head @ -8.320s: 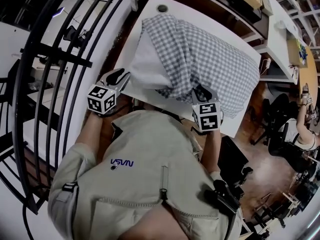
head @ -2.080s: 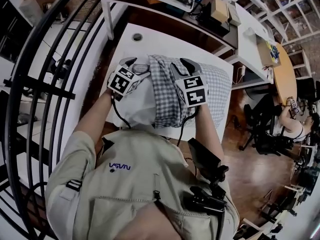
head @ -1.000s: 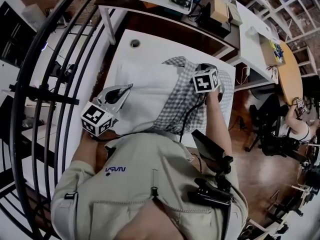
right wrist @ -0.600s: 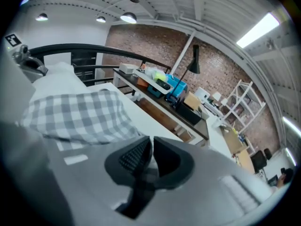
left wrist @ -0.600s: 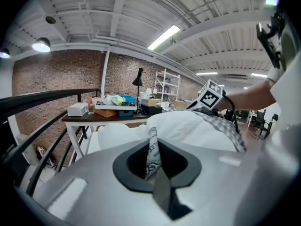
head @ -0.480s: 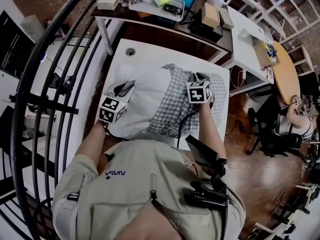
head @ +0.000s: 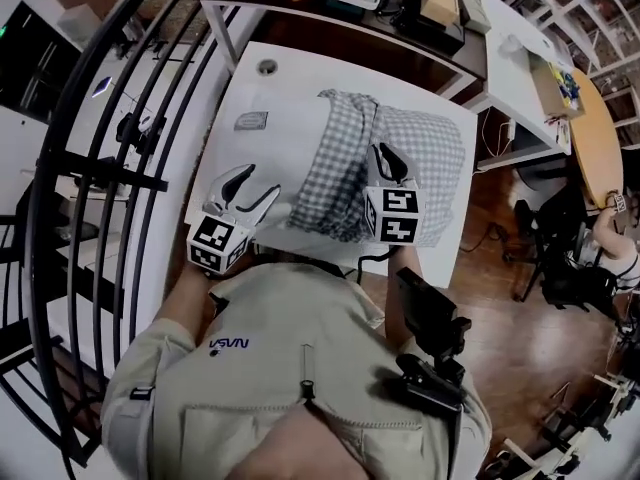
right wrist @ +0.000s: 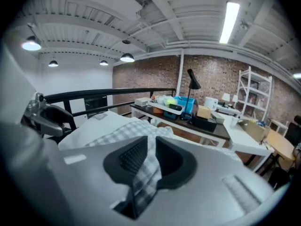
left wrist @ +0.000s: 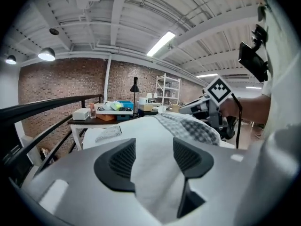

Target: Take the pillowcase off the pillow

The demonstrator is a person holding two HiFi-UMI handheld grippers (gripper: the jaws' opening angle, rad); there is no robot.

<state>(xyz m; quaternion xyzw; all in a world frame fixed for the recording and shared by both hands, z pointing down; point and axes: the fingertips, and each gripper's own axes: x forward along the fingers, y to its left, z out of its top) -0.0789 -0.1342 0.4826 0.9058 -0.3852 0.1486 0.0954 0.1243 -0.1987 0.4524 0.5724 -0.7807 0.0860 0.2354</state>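
Observation:
A white pillow [head: 270,133] lies on the white table [head: 300,63], its left half bare. The grey checked pillowcase [head: 415,158] is bunched over its right half. My left gripper [head: 252,190] is at the pillow's near left edge. Its jaws have just been opening and now stand wide, with the pillow's white cloth [left wrist: 150,131] between them but not pinched. My right gripper [head: 390,161] is at the near side of the bunched case. Its jaws have eased open a little, but a fold of checked fabric [right wrist: 143,173] is still clamped between the pads.
A black railing [head: 100,168] curves along the left. A cluttered dark desk [head: 400,8] stands behind the table, with more desks at the right. An office chair [head: 560,268] and a seated person [head: 615,238] are at the far right. The table has a cable hole [head: 266,67].
My left gripper has drawn back to the pillow's near edge and spread its jaws. My right gripper has come toward me from the far end with the checked fabric.

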